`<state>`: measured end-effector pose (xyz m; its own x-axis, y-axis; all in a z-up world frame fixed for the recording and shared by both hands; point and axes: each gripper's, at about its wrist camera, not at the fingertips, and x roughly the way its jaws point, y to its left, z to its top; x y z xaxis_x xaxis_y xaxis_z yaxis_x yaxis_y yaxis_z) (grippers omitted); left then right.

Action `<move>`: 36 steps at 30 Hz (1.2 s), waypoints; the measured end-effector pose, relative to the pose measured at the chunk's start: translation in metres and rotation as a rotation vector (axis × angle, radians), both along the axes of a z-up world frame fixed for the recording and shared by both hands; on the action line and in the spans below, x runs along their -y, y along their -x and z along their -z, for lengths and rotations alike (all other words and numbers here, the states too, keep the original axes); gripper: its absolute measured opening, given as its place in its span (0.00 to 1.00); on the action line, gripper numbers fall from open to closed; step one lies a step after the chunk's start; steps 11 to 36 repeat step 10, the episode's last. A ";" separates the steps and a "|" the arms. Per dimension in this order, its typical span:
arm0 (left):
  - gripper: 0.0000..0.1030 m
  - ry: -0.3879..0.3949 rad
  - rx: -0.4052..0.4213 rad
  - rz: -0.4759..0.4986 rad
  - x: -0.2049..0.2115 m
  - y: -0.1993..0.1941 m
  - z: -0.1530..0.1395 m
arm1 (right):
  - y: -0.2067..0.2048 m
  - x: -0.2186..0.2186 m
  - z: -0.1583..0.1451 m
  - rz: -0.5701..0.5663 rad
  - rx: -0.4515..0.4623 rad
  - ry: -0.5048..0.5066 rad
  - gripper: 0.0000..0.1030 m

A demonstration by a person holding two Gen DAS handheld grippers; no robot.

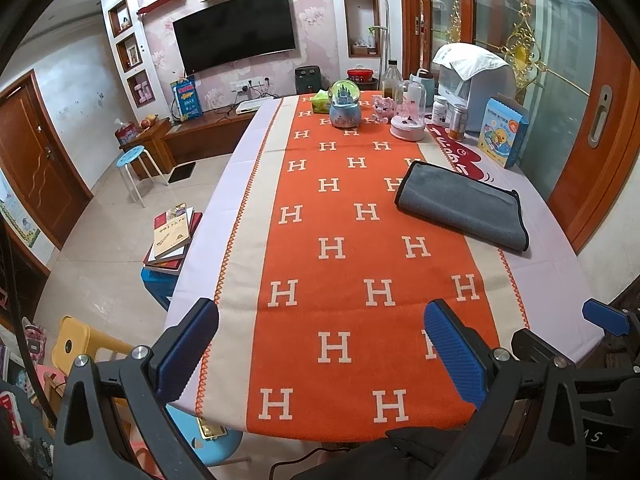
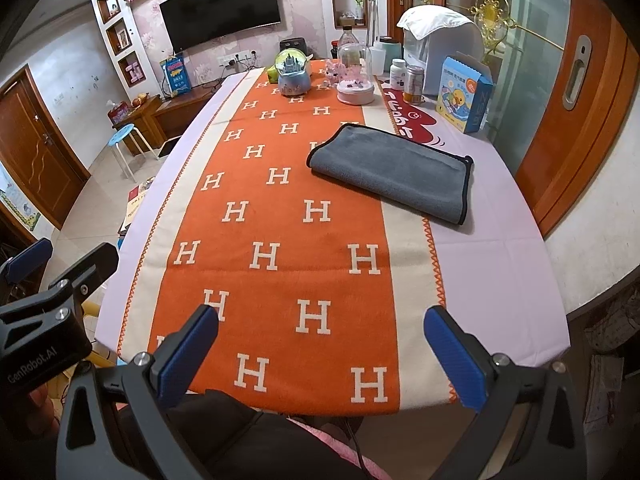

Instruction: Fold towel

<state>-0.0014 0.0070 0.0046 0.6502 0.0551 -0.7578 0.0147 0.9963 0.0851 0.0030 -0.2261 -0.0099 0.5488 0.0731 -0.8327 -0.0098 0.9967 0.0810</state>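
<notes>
A grey towel point(image 1: 462, 206) with black edging lies folded flat on the right side of the table; it also shows in the right wrist view point(image 2: 394, 172). My left gripper point(image 1: 320, 348) is open and empty, held above the table's near edge, well short of the towel. My right gripper point(image 2: 320, 352) is open and empty, also above the near edge, with the towel far ahead and to the right. The right gripper's fingers point(image 1: 604, 316) show at the right edge of the left wrist view.
The table carries an orange cloth with white H letters point(image 1: 340, 248). At the far end stand a snow globe point(image 1: 345, 104), a pink music box point(image 1: 408, 120), bottles, a white appliance point(image 1: 472, 80) and a blue carton point(image 1: 502, 132). Books point(image 1: 174, 236) and stools stand on the left.
</notes>
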 end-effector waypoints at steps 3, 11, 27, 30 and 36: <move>0.99 0.000 0.000 -0.001 0.000 0.000 0.000 | 0.000 0.000 0.000 0.000 0.000 0.000 1.00; 0.99 0.000 -0.001 -0.001 0.000 0.000 0.000 | 0.000 0.000 0.000 0.000 -0.001 0.000 1.00; 0.99 0.000 -0.001 -0.001 0.000 0.000 0.000 | 0.000 0.000 0.000 0.000 -0.001 0.000 1.00; 0.99 0.000 -0.001 -0.001 0.000 0.000 0.000 | 0.000 0.000 0.000 0.000 -0.001 0.000 1.00; 0.99 0.000 -0.001 -0.001 0.000 0.000 0.000 | 0.000 0.000 0.000 0.000 -0.001 0.000 1.00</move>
